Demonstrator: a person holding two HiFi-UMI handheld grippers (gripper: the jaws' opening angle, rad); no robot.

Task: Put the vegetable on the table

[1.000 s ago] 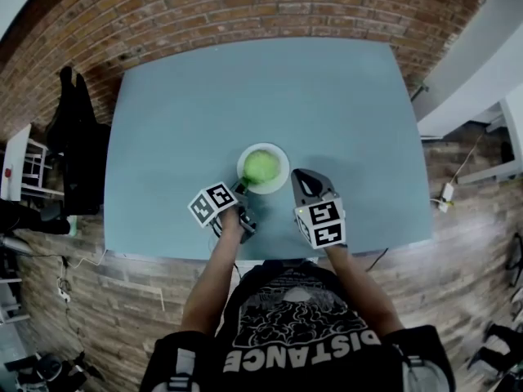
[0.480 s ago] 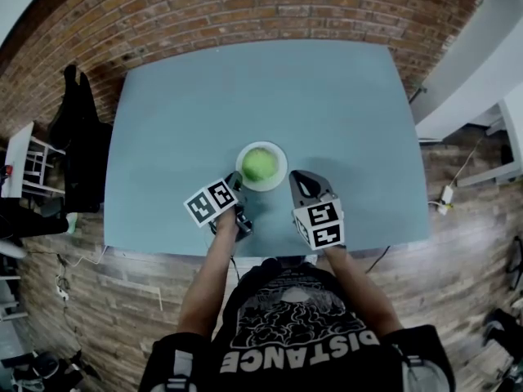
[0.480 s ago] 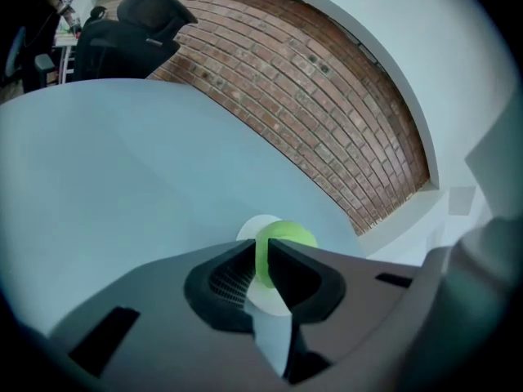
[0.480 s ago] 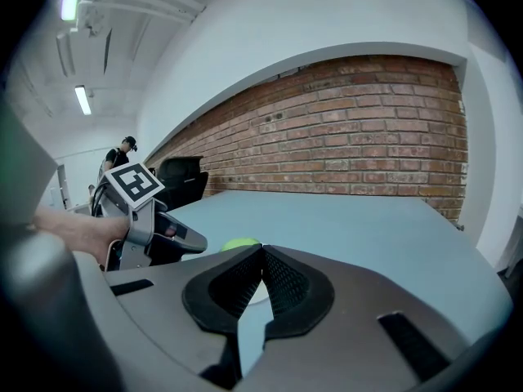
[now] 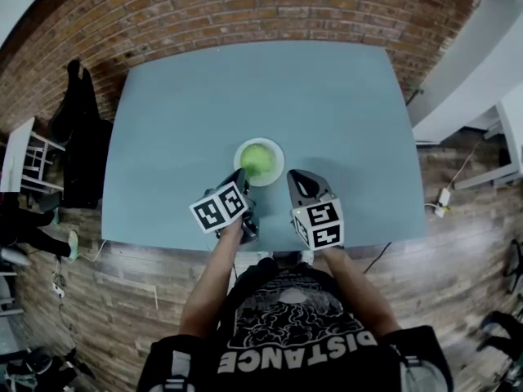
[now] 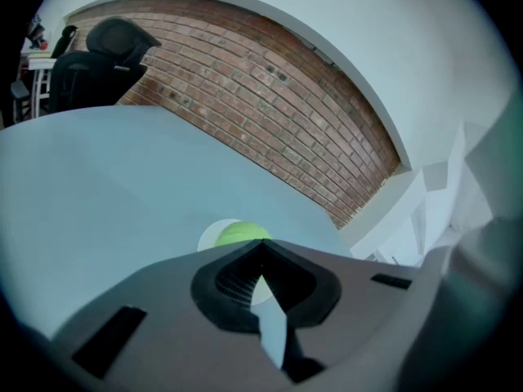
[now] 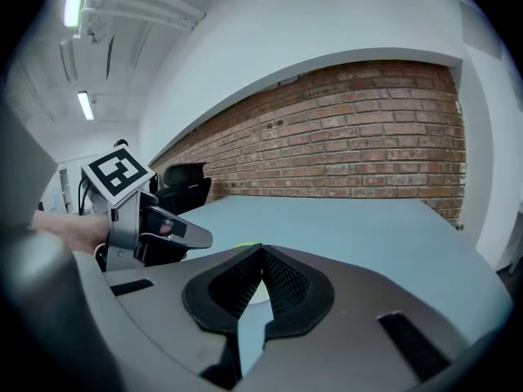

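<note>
A round green vegetable lies on a small white plate near the middle front of the blue-grey table. My left gripper is shut, its tips just short of the plate's near-left rim. In the left gripper view the vegetable and the plate peek over the closed jaws of that gripper. My right gripper is shut and empty, right of the plate. The right gripper view looks over that gripper at the left gripper and a sliver of the green vegetable.
A black office chair stands off the table's left side. White furniture flanks the right side. The table's near edge runs just behind both grippers, and bare tabletop stretches beyond the plate.
The left gripper's marker cube has shifted slightly toward the near edge and turned. The plate and vegetable stay put; both grippers remain shut.
</note>
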